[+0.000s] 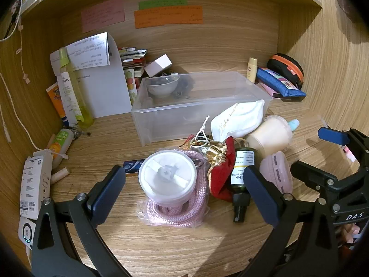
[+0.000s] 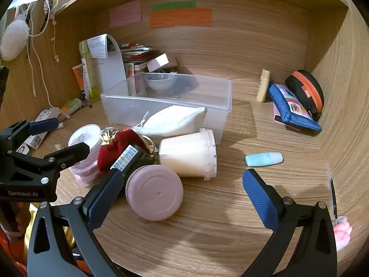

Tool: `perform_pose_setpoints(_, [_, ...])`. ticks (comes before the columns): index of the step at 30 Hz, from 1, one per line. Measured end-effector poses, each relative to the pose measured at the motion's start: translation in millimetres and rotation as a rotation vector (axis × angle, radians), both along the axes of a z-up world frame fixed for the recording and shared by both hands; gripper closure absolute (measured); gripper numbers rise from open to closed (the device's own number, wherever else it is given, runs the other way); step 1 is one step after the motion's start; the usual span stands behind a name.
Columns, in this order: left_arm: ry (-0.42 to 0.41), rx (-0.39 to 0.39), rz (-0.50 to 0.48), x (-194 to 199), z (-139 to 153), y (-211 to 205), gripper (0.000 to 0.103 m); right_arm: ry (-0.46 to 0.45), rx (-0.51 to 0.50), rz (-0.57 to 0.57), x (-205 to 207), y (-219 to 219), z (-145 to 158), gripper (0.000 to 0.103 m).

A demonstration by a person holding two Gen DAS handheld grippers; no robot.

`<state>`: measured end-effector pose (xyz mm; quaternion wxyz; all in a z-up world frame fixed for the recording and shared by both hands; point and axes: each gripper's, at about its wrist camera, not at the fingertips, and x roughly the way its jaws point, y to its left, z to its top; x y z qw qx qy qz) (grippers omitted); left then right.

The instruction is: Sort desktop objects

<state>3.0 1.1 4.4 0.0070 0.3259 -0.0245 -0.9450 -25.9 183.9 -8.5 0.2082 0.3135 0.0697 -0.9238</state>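
A clear plastic bin [image 1: 198, 113] stands on the wooden desk, also in the right wrist view [image 2: 166, 108]. In front of it lies a heap: a white lidded tub [image 1: 168, 176] on a coiled pink rope [image 1: 180, 210], a red pouch [image 1: 222, 175], a dark green bottle [image 1: 242, 173], a pink round case [image 2: 154, 192], a cream jar on its side [image 2: 188, 157] and a white cloth bag [image 2: 175, 120]. My left gripper [image 1: 184, 196] is open, its fingers either side of the white tub. My right gripper [image 2: 182, 198] is open, just in front of the pink case.
A teal tube [image 2: 264, 158] lies alone to the right. A blue pouch [image 2: 293, 108], an orange-trimmed black case [image 2: 304, 92] and a small yellow bottle [image 2: 263, 85] sit at the back right. Bottles, papers [image 1: 99, 76] and boxes crowd the back left.
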Motion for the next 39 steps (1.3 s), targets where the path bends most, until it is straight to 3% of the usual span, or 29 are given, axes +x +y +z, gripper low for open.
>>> perform_pose_setpoints(27, [0.005, 0.008, 0.010, 0.0, -4.1, 2.5, 0.000, -0.009, 0.003, 0.018, 0.4, -3.0, -0.2, 0.000])
perform_pose_setpoints(39, [0.048, 0.017, 0.010, 7.4, 4.7, -1.4, 0.000, -0.006, -0.010, 0.009, 1.0, 1.5, 2.3, 0.000])
